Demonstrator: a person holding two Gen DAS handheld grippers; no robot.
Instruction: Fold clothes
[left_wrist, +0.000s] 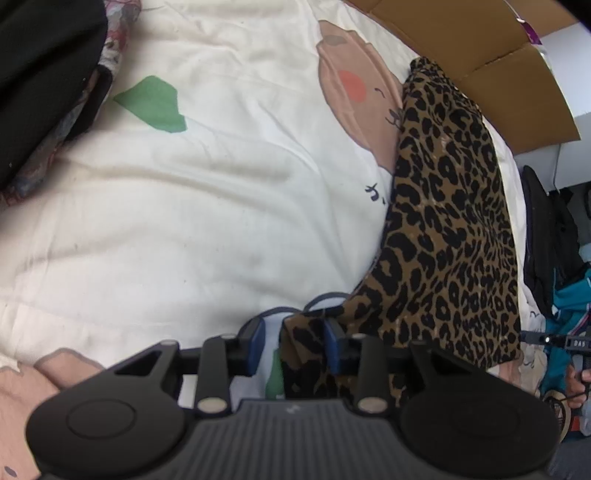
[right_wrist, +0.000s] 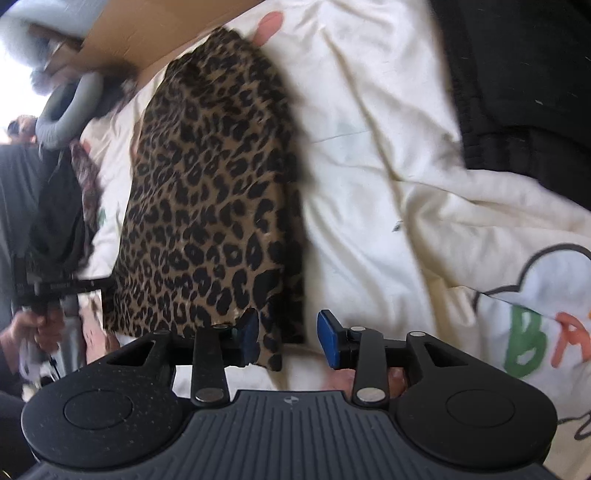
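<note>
In the left wrist view, a leopard-print garment (left_wrist: 450, 229) is seen folded into a long strip on a cream bedspread (left_wrist: 207, 206) printed with cartoon shapes; it runs from the far upper right, beside a flattened cardboard sheet (left_wrist: 491, 62), down to the left tool (left_wrist: 295, 341). The near corner of the garment lies in the gap between the blue pads, against the right-hand pad (left_wrist: 331, 343), while the left-hand pad stands clear of the cloth over bare bedspread; the jaws are parted and nothing is clamped. A black garment (left_wrist: 40, 74) is seen at the upper left edge, and at the far right a hand (left_wrist: 580, 380) on the other tool's handle is visible. In the right wrist view, somewhat blurred, the same leopard-print garment (right_wrist: 214, 192) is seen stretching away to the upper left of the right tool (right_wrist: 288, 338). Its near corner hangs just beside the left-hand pad (right_wrist: 249, 334), partly overlapping it, and the right-hand pad is well apart from it over the bedspread (right_wrist: 388, 177); the jaws are spread wide and hold nothing. Black clothing (right_wrist: 524, 85) lies at the upper right, the cardboard (right_wrist: 147, 33) at the top.
</note>
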